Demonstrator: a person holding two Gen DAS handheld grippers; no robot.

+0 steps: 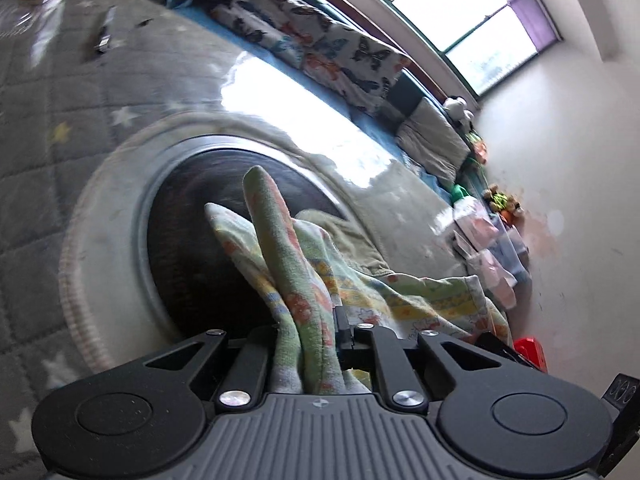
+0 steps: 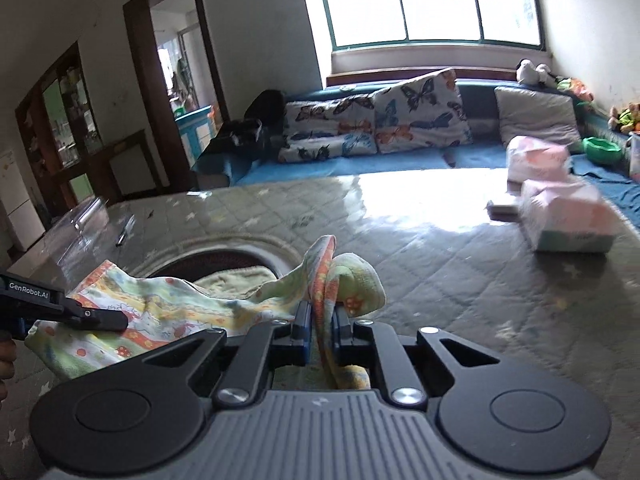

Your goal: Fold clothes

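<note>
A pale green patterned cloth point(image 1: 304, 264) with orange and yellow prints hangs between both grippers above a round dark-centred basket point(image 1: 120, 216). My left gripper point(image 1: 310, 332) is shut on one bunched edge of the cloth. My right gripper point(image 2: 322, 320) is shut on another edge of the same cloth point(image 2: 168, 312), which spreads to the left. The left gripper also shows in the right wrist view point(image 2: 100, 318), clamped on the cloth's far-left part. A plain green cloth point(image 2: 236, 280) lies inside the basket point(image 2: 224, 248).
The work surface is a grey quilted star-print mat point(image 2: 440, 264). Pink tissue boxes point(image 2: 568, 216) sit at the right. A blue sofa with butterfly cushions point(image 2: 416, 112) stands behind, under a window. A clear plastic item point(image 2: 80, 224) lies at the left.
</note>
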